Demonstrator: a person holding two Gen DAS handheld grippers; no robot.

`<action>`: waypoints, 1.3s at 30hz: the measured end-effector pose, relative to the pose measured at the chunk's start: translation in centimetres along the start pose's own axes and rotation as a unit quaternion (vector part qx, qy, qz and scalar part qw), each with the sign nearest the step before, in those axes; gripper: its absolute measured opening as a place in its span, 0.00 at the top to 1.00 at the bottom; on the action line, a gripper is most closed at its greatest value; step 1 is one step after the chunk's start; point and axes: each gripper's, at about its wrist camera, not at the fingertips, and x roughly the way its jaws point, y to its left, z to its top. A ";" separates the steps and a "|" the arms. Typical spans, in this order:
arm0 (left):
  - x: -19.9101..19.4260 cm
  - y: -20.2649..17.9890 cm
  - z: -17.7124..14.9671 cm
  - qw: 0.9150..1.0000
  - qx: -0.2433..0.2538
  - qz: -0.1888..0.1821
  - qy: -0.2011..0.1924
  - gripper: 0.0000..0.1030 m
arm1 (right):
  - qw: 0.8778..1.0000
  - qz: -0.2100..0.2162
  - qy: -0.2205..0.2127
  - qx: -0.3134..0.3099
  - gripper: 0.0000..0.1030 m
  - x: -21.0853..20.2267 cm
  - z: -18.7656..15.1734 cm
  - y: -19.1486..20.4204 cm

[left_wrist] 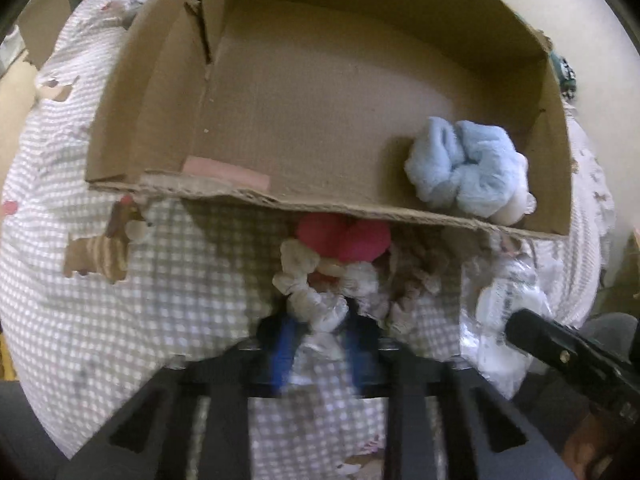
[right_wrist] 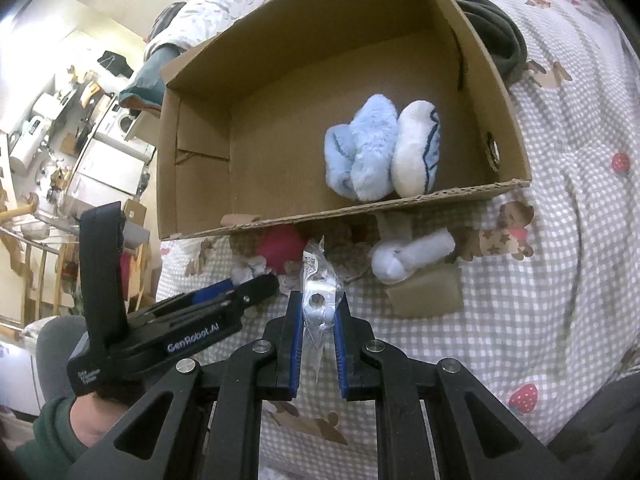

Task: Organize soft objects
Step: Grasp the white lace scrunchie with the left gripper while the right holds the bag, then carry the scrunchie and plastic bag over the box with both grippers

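A cardboard box (left_wrist: 256, 196) (right_wrist: 320, 218) lies on a checked bedspread. A fluffy light-blue and white soft toy (left_wrist: 464, 168) (right_wrist: 380, 148) sits inside at its right. In front of the box lie a red soft object (left_wrist: 344, 236) (right_wrist: 280, 248), a white crumpled scrunchie (left_wrist: 312, 280) and a white-blue rolled soft item (right_wrist: 412, 256). My left gripper (left_wrist: 320, 320) (right_wrist: 256, 284) is shut on the white scrunchie. My right gripper (right_wrist: 318, 304) (left_wrist: 520, 328) is shut on a clear plastic bag (right_wrist: 318, 296) (left_wrist: 500, 300) with a white item inside.
A brown cardboard scrap (right_wrist: 426, 292) lies on the bedspread (right_wrist: 560, 280) right of my right gripper. A dark hose or strap (right_wrist: 496, 28) lies behind the box. Cluttered shelves and furniture (right_wrist: 60, 140) stand beyond the bed's left edge.
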 end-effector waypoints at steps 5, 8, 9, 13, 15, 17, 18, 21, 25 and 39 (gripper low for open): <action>-1.3 0.1 -0.8 1.000 0.004 0.009 -0.015 0.85 | 1.000 -0.001 0.000 0.003 0.85 -0.1 0.0 -0.2; -2.0 1.1 -1.6 0.999 -0.020 0.024 -0.013 0.86 | 1.000 -0.003 0.000 -0.001 0.85 -0.1 -0.1 -0.2; -2.3 1.3 -1.9 0.999 -0.025 0.034 -0.015 0.86 | 1.000 -0.005 0.000 -0.002 0.85 -0.2 -0.1 -0.2; -3.4 1.7 -2.9 0.996 -0.029 0.073 -0.035 0.86 | 1.000 -0.008 -0.002 -0.001 0.85 -0.4 -0.2 -0.2; -3.9 1.8 -3.1 0.995 -0.031 0.083 -0.047 0.86 | 1.000 -0.010 -0.002 -0.001 0.85 -0.4 -0.2 -0.2; -4.2 1.8 -3.2 0.994 -0.031 0.088 -0.055 0.86 | 1.000 -0.015 -0.004 -0.006 0.85 -0.4 -0.3 -0.1; -4.3 1.7 -3.4 0.994 -0.031 0.090 -0.058 0.86 | 1.000 -0.018 -0.005 -0.010 0.85 -0.4 -0.3 0.0; -4.8 1.3 -3.9 0.992 -0.026 0.099 -0.075 0.86 | 0.999 -0.025 -0.010 -0.021 0.85 -0.6 -0.5 0.3; -6.5 1.7 -4.3 0.989 -0.025 0.102 -0.100 0.86 | 0.999 -0.018 -0.021 -0.035 0.85 -1.3 -0.6 0.8; -13.7 0.3 -3.5 0.978 -0.030 0.076 -0.194 0.86 | 0.988 0.062 -0.126 -0.070 0.85 -7.1 0.1 2.5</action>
